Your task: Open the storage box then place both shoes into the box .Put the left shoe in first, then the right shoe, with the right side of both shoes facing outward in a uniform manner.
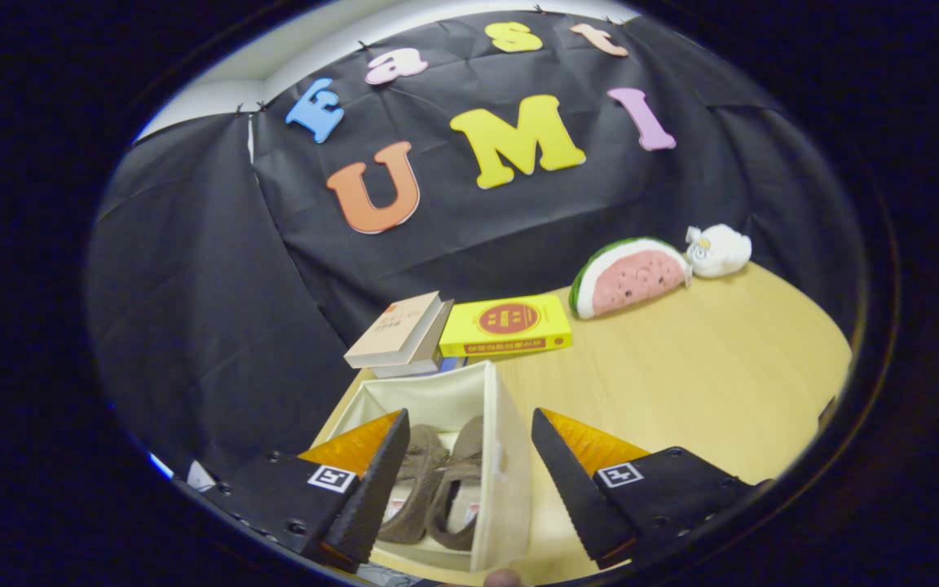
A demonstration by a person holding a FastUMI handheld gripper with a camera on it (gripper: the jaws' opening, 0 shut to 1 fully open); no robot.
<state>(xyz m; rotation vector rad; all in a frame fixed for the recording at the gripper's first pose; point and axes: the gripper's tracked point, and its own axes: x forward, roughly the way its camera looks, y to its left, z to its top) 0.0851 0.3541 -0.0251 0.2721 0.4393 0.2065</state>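
Wooden table (pixel 706 367), black cloth wall behind. On it, open storage box (pixel 510 456) w/ both shoes (pixel 437 489) inside, side by side, betw. the fingers. Gripper (pixel 469 473) spread wide above box, gripping nothing. Risk: lowering could clip box wall, tip or shove it. Shoe sides/orientation hard to judge; toes partly hidden by fingers. Beyond: books (pixel 404 334), yellow book (pixel 506 326), watermelon toy (pixel 628 277), white plush (pixel 718 250).

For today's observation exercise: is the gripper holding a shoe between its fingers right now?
No: the gripper is open with nothing pressed between its fingers, and both shoes already lie inside the open storage box below it.
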